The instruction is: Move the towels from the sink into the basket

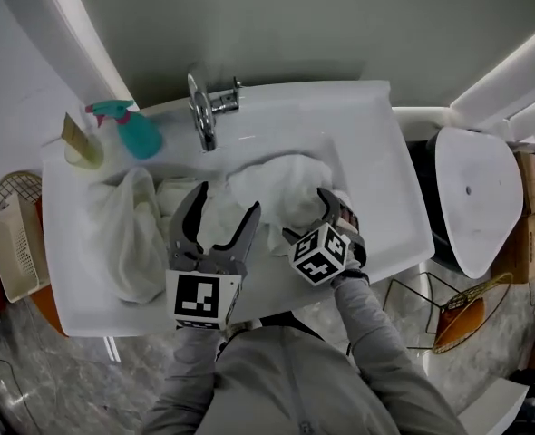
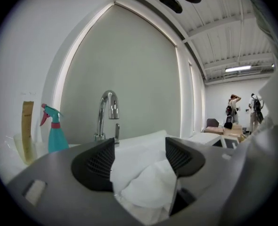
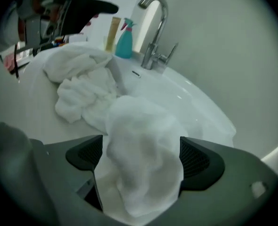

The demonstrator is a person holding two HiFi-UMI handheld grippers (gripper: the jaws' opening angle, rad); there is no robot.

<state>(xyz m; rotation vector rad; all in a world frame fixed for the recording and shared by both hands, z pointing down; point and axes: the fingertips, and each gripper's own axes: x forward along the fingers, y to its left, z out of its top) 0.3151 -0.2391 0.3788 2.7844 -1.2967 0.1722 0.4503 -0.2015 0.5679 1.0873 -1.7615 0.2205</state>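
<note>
Towels (image 1: 281, 188) lie in the white sink (image 1: 376, 152) in the head view. I count three bunches, though the folds run together, so that number is uncertain. One bunch sits under the left gripper (image 1: 224, 205), one under the right gripper (image 1: 309, 217), and one is draped outside the left gripper. Both pairs of jaws stand wide apart. One cream basket (image 1: 9, 243) sits well off to the left gripper's outer side, beyond the sink's edge; I cannot see anything in it. One faucet (image 1: 202, 111) stands ahead of both grippers, with one teal spray bottle (image 1: 133, 134) and one yellowish tube (image 1: 80, 143) to its left.

In the left gripper view the jaws are wide, with white cloth (image 2: 143, 187) bunched between them but no pad pressing into it. The faucet (image 2: 108, 112) rises straight ahead, the spray bottle (image 2: 54, 133) and tube (image 2: 28, 126) ahead to the left, and two people (image 2: 233, 109) stand far off to the right.

In the right gripper view the jaws are spread wide over a towel mound (image 3: 143, 173) that fills the gap ungripped. Two more bunches (image 3: 82, 95) lie ahead to the left, and the faucet (image 3: 155, 32) and spray bottle (image 3: 125, 39) stand beyond them.
</note>
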